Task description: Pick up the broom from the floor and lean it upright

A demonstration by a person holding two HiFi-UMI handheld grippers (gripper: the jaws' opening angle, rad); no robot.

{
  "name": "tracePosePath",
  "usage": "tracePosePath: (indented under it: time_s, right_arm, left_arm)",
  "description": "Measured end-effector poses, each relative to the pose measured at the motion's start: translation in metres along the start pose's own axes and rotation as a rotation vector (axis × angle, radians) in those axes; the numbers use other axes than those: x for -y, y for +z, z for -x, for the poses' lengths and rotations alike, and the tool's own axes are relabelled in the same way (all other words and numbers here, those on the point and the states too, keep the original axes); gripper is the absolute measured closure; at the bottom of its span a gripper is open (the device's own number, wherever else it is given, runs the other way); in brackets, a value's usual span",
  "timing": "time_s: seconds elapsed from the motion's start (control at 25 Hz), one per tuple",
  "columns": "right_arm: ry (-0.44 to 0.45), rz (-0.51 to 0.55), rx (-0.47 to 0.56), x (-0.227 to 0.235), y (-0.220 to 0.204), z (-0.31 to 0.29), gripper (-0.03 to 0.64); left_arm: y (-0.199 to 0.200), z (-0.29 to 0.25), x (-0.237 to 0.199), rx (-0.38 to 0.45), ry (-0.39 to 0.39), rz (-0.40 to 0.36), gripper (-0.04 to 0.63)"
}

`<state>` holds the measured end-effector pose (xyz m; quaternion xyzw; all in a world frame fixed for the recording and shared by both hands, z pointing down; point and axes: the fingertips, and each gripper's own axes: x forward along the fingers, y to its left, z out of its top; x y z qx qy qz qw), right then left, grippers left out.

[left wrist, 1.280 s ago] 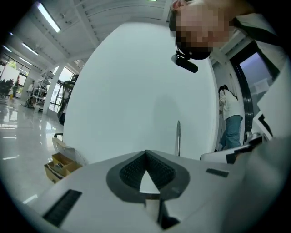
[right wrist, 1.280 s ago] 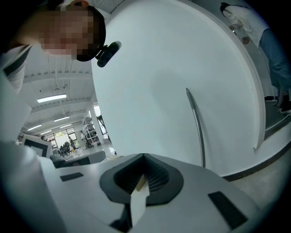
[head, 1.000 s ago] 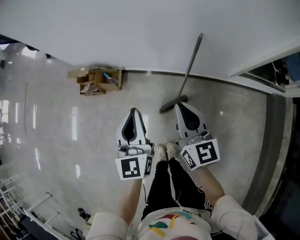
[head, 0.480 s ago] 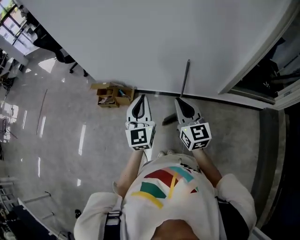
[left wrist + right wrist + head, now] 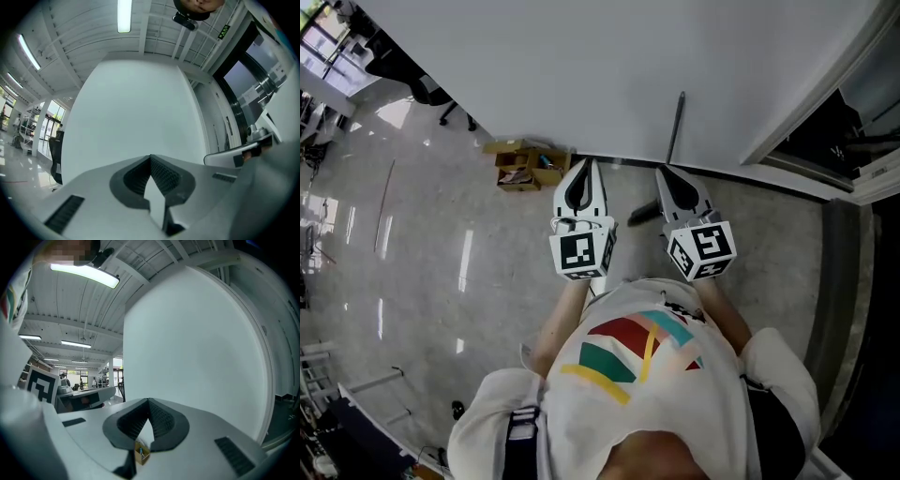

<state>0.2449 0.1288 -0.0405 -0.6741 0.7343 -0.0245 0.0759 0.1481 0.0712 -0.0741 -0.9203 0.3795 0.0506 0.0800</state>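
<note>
The person stands facing a white wall [image 5: 581, 66] with both forearms stretched forward from the chest, side by side and roughly parallel. The left gripper [image 5: 585, 165] and the right gripper [image 5: 661, 172] are held about level, noses aimed at the wall and marker cubes nearest the body. In the left gripper view the ribbed fingers [image 5: 165, 176] meet at their tips with nothing between them; only bare wall shows beyond. The right gripper's fingers [image 5: 161, 420] are likewise pressed together and hold nothing, and through the small gap under their tips a scrap of cardboard box shows. The broom [image 5: 676, 127] is off the floor's flat and stands leaning on the wall. Its dark handle rises just beyond and a little to the outer side of the right fingers' tips, and its dark head sits low on the floor [image 5: 441, 253] under the space between the two pairs of fingers, nearer the right pair. Neither pair touches it. Ahead of the left fingers' tips and to their outer side an open cardboard box [image 5: 525, 166] sits against the foot of the wall. The wall closes off the room straight ahead of both fingers. To the right fingers' outer side the wall ends at a corner with a dark doorway [image 5: 853, 122]. To the left fingers' outer side the glossy floor opens wide, with an office chair [image 5: 427, 94] well apart near the wall.
</note>
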Motion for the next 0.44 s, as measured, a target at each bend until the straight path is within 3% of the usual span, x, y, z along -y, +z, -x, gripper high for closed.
tracePosePath:
  time_s: [0.16, 0.44]
  right_arm:
    - [0.007, 0.018, -0.007, -0.01, -0.002, -0.003, 0.604]
    - [0.015, 0.038, -0.045, -0.022, -0.021, -0.004, 0.603]
  left_arm:
    - [0.002, 0.005, -0.008, 0.01, 0.007, 0.017, 0.551]
    - [-0.025, 0.011, -0.016, -0.019, 0.002, -0.033, 0.551]
